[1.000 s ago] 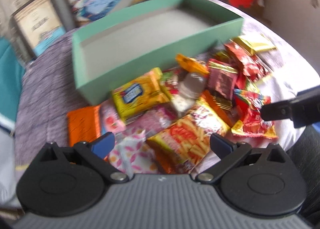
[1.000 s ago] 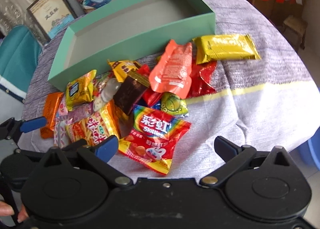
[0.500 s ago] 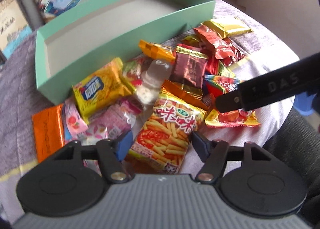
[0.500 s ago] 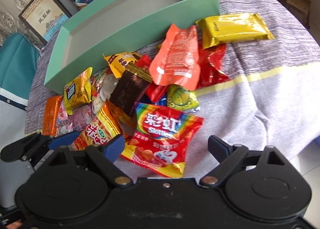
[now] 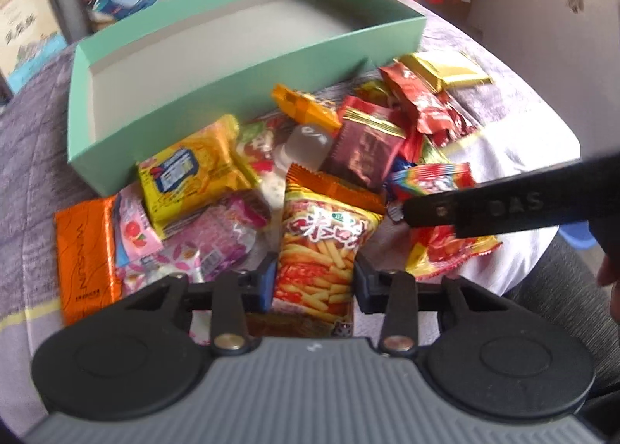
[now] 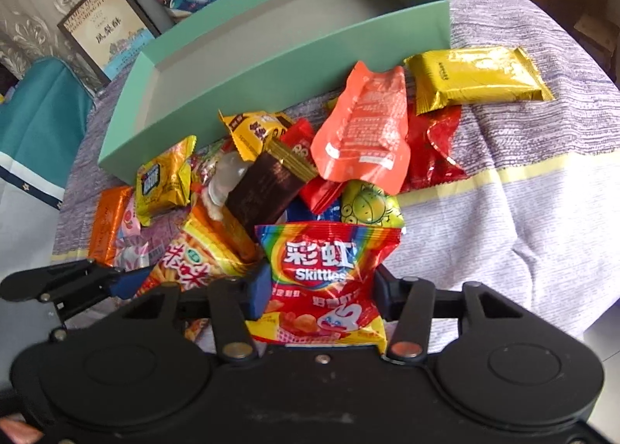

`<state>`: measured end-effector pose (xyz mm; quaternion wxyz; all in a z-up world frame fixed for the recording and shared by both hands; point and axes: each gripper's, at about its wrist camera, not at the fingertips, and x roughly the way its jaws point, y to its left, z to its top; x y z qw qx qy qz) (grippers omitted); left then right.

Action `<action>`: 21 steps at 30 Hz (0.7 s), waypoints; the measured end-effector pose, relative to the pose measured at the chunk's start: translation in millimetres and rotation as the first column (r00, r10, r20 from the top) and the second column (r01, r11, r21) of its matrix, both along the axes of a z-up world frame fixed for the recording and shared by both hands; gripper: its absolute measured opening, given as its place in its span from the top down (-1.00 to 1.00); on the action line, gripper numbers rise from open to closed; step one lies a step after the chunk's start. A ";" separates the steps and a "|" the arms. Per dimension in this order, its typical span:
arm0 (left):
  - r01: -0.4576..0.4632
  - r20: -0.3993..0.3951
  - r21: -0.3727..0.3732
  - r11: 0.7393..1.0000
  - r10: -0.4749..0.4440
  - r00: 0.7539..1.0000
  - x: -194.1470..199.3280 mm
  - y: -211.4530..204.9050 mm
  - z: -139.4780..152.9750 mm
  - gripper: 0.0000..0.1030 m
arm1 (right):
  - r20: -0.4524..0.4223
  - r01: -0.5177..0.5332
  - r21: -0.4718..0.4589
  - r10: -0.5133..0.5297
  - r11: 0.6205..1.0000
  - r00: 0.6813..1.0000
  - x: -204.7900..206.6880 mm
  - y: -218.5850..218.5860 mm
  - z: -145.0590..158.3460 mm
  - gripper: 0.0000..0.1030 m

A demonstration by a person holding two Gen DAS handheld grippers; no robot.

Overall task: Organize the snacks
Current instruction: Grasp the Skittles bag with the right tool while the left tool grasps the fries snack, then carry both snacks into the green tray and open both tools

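Observation:
A pile of snack packets lies in front of an empty mint-green box (image 5: 248, 68), which also shows in the right wrist view (image 6: 271, 52). My left gripper (image 5: 314, 281) is shut on an orange fries-snack bag (image 5: 321, 246) at the near edge of the pile. My right gripper (image 6: 319, 291) is shut on a red Skittles bag (image 6: 325, 277); one of its fingers (image 5: 503, 207) shows in the left wrist view, at the right. The left gripper's blue-tipped finger (image 6: 128, 281) shows at the left of the right wrist view.
Around the pile lie a yellow biscuit pack (image 5: 190, 172), an orange flat pack (image 5: 85, 254), a gold pack (image 6: 476, 76) and an orange-red pouch (image 6: 364, 134). Boxes and framed pictures (image 6: 108, 33) stand behind the box. The table's cloth edge drops off at the right.
Both grippers have moved in and closed: the left on the fries-snack bag, the right on the Skittles bag. Both were open a second ago.

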<state>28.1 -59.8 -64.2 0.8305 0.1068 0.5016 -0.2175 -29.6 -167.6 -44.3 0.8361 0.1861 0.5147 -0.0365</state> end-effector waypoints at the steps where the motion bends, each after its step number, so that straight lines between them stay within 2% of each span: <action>1: -0.008 -0.009 -0.011 1.000 0.008 1.000 1.0 3.0 1.1 0.28 | 0.005 0.000 0.003 0.000 1.000 1.000 -3.5 -3.9 1.2 0.02; 8: -0.067 -0.016 -0.111 0.992 0.065 0.998 3.7 26.2 31.9 0.28 | 0.047 -0.016 0.039 0.014 0.999 0.999 -15.3 -17.1 23.0 0.02; 12: -0.119 0.007 -0.152 0.981 0.121 0.993 18.8 36.0 53.6 0.28 | 0.104 -0.054 0.054 0.048 0.997 0.993 -2.1 -19.5 46.6 0.02; 16: -0.174 0.036 -0.181 0.968 0.183 0.982 49.1 39.3 72.0 0.28 | 0.174 -0.097 0.040 0.089 0.994 0.981 29.6 -21.4 70.1 0.02; 21: -0.243 0.063 -0.191 0.951 0.259 0.964 114.7 34.6 86.1 0.27 | 0.228 -0.124 -0.014 0.124 0.992 0.966 100.5 -34.3 89.8 0.02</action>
